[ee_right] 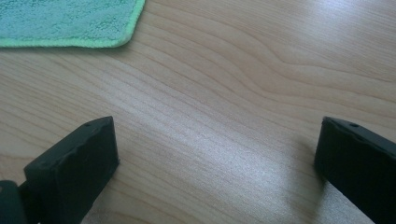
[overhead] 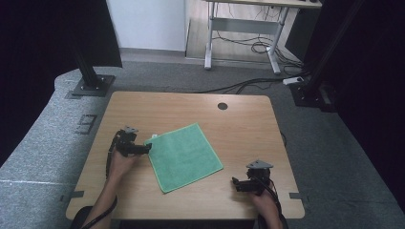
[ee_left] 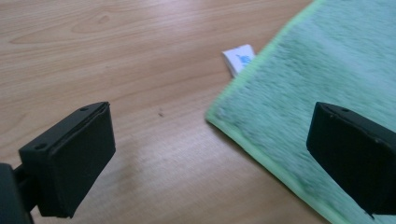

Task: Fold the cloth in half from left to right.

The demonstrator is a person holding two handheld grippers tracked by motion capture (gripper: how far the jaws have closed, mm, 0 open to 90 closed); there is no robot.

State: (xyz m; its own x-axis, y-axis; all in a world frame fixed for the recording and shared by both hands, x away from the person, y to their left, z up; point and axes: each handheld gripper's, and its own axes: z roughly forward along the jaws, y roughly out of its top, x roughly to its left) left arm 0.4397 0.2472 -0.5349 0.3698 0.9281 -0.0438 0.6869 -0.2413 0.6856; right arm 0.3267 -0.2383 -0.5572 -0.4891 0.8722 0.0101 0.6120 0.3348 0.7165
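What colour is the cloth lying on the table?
Green, with a brighter green edge; the cloth shows best in the high view.

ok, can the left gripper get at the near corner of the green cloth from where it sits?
Probably yes. The left gripper is open right at the green cloth, one of its fingers already over the edge, with bare table around that corner and nothing in the way.

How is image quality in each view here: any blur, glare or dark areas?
High view: dim, with near-black side margins, though the table and cloth read clearly. Left gripper view: the cloth is smeared soft, its white tag unreadable. Right gripper view: wood grain sharp, with a pale sheen on the table between the jaws.
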